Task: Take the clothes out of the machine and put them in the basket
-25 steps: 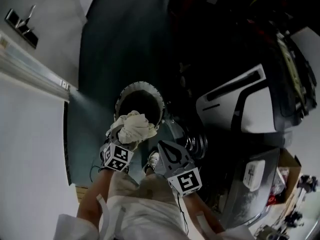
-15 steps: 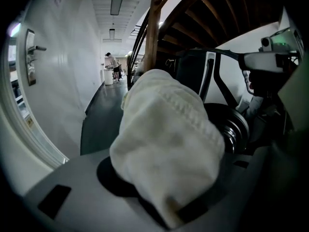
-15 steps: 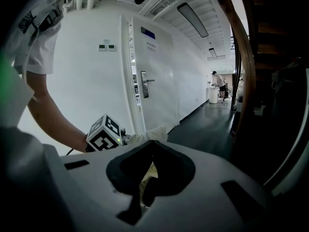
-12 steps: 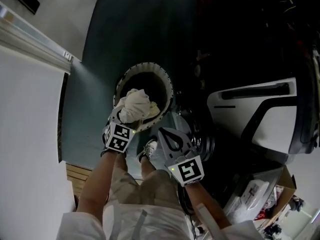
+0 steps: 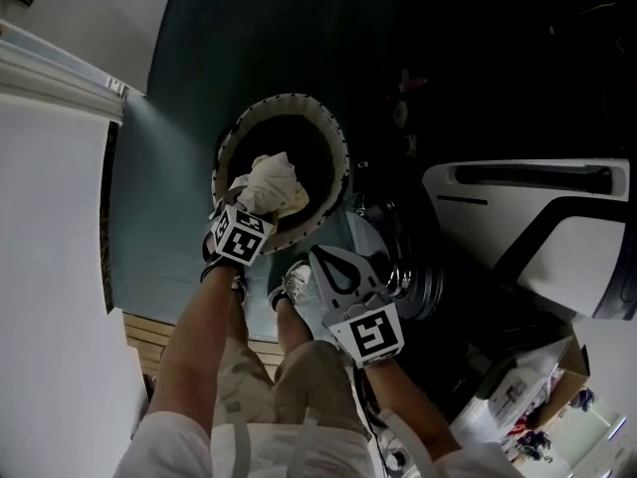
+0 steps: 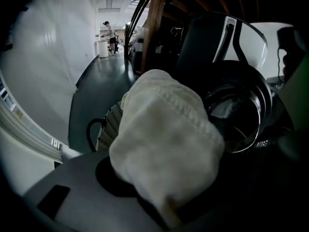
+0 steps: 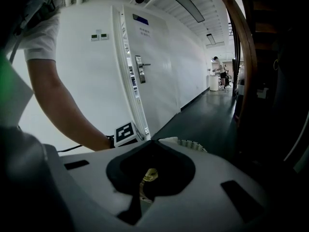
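Note:
A round basket [image 5: 334, 139] with a pierced white rim stands on the dark floor in the head view. My left gripper [image 5: 255, 207] is shut on a bundle of white cloth [image 5: 272, 184], held low inside the basket's mouth. In the left gripper view the cloth [image 6: 166, 144] fills the middle, with the basket's wall [image 6: 108, 127] behind it. My right gripper [image 5: 323, 257] hangs beside the basket's near right rim, shut with nothing in it. The right gripper view shows its jaws [image 7: 153, 142] closed together and the basket rim [image 7: 193, 145] just beyond. The white washing machine [image 5: 537, 229] stands at the right.
The machine's round door [image 6: 241, 112] hangs open beside the basket. A white wall with a rail [image 5: 60, 68] runs along the left. My legs and a shoe [image 5: 297, 285] are just below the basket. A cardboard box [image 5: 518, 391] sits at the bottom right.
Both grippers have sunk. The left one has carried the white cloth from above the basket's near rim down into its mouth. The right gripper stays shut.

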The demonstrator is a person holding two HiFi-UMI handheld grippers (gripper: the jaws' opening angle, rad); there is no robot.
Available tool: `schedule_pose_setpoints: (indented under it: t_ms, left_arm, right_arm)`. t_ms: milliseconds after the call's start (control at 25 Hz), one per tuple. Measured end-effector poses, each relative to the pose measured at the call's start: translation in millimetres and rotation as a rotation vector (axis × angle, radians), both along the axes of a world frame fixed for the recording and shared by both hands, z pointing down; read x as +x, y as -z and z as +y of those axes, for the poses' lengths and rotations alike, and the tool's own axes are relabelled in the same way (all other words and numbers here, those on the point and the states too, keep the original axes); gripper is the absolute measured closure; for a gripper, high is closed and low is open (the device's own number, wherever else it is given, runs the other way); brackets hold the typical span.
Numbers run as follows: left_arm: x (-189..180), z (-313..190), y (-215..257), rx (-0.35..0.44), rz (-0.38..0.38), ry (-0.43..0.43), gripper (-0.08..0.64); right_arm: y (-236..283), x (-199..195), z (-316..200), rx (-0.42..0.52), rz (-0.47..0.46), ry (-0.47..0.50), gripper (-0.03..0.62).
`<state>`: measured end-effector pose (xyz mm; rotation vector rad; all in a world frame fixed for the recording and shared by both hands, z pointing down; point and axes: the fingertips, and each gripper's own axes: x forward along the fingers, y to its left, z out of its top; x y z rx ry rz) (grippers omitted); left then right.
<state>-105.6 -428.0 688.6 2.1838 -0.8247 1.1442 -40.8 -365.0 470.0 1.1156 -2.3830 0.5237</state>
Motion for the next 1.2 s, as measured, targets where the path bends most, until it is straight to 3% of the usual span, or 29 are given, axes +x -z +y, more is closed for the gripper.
schedule_pose_setpoints:
  t_ms: [120,360,480,720,840,1040,1120,1200]
  left_arm:
    - [1,-10,-23,-0.034,-0.028,0.007,0.314]
    - [13,-21,-68,-0.071,-0.121,-0.081,0.270]
    - [16,-21,-88,-0.101,-0.132,-0.068,0.258]
    - [20,-19,-114,-0.181,-0.156,-0.063,0.164]
    - [21,-27,-104,-0.148,-0.147,-0.067,0.158]
    - [11,-53,-56,-0.009,-0.113,-0.043,0.172]
    - [-3,-62,-31,0.042,-0.103,-0.006,0.239]
    - [-23,-72,-2,0.095,-0.094,0.060,0.354]
  right_arm:
    - [-17,4,2,-0.029,-0.002,-0.011,0.577]
    - [-49,17,6,-0.067,-0.014,-0.039,0.577]
    - [-61,24,7,-0.086,-0.011,-0.044,0.577]
    - [-69,32,1,-0.084,-0.020,-0.057,0.577]
    - [-66,34,-2,-0.075,-0.027,-0.060,0.577]
    - [-45,33,-14,-0.055,-0.037,-0.074,0.577]
    - [-31,32,-22,-0.034,-0.031,-0.068,0.577]
    - [-12,29,-33,-0.004,-0.029,-0.066,0.577]
